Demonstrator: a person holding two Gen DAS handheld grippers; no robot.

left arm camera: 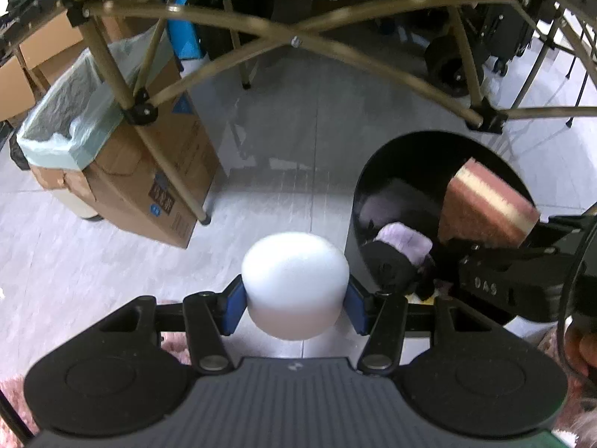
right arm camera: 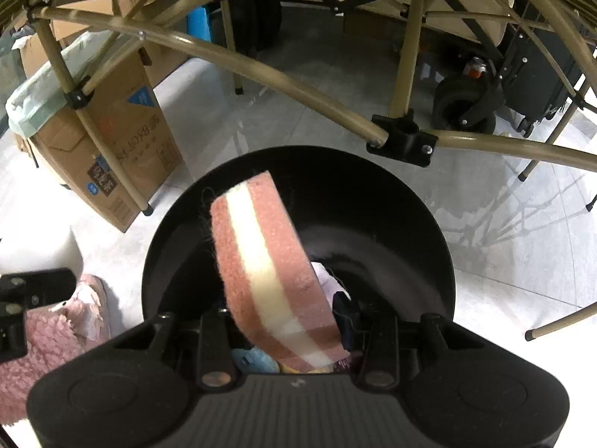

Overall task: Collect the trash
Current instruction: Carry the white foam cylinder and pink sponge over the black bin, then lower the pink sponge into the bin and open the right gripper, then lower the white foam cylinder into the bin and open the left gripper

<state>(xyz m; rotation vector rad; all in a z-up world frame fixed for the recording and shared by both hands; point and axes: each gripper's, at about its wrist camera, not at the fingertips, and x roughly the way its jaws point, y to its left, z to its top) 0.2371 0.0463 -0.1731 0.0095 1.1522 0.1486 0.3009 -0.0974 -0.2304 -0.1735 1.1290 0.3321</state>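
My left gripper (left arm camera: 295, 300) is shut on a white foam ball (left arm camera: 294, 283), held above the floor just left of a black round bin (left arm camera: 354, 201). My right gripper (right arm camera: 287, 321) is shut on a pink and cream striped sponge (right arm camera: 266, 265) and holds it over the open mouth of the black bin (right arm camera: 429, 231). The sponge (left arm camera: 485, 205) and the right gripper (left arm camera: 496, 280) also show in the left wrist view above the bin. A pale purple item (left arm camera: 406, 242) and other trash lie inside the bin.
A cardboard box lined with a green bag (left arm camera: 74, 119) stands at the left beside a folding table's tan legs (left arm camera: 298, 43). A wheeled black case (right arm camera: 466, 104) is at the far right. A pink fluffy slipper (right arm camera: 48, 339) lies near my left gripper (right arm camera: 22, 298).
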